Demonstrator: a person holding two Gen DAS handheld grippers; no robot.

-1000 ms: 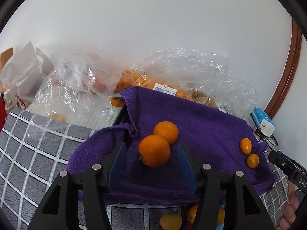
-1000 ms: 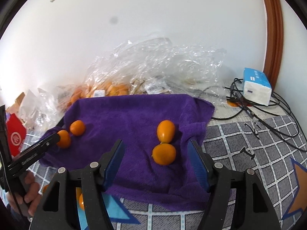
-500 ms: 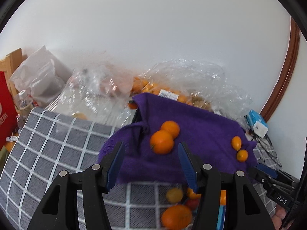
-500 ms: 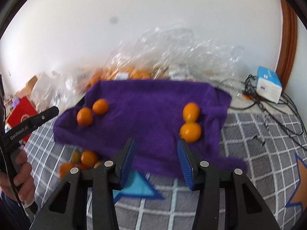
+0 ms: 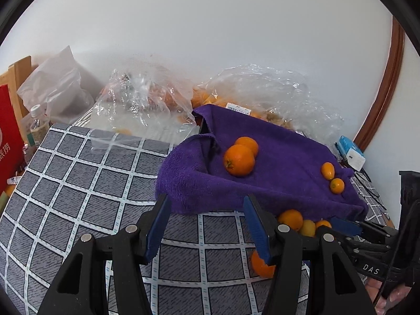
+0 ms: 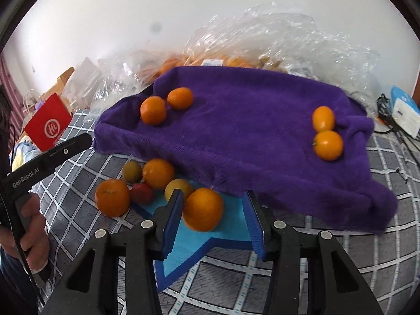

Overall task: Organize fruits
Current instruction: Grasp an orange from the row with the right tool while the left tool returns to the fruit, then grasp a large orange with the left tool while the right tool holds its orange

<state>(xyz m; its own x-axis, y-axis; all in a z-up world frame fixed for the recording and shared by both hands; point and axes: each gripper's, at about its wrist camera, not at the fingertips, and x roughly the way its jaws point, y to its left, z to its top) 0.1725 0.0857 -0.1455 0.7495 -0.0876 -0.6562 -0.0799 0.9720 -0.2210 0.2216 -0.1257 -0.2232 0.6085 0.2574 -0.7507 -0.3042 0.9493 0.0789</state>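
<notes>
Loose pile of fruit on the grey grid-pattern tablecloth [image 6: 393,162], just in front of the near edge of the purple terry towel [image 6: 249,120]: large round orange [image 6: 202,209] nearest, yellow round fruit [image 6: 177,187] behind it, another orange [image 6: 158,173], small red fruit [image 6: 141,193], greenish-yellow fruit [image 6: 132,170], orange at far left of the pile [image 6: 112,197].

Right gripper [image 6: 212,215] spread wide, fingers either side of the large round orange, left finger [image 6: 172,215] close to it, contact unclear. Orange sits on a light-blue star-shaped patch [image 6: 223,225].

On the towel: two oranges touching at left [image 6: 153,110], two smaller oval orange fruits touching at right [image 6: 323,118].

Left gripper [image 5: 206,225] spread, empty, over the tablecloth near the towel's left-front edge.

Clear plastic bags holding orange fruit [image 6: 262,42] behind the towel, against the white wall. Red paper bag [image 6: 48,124] far left. White-blue box [image 6: 405,110] with black cables far right.
</notes>
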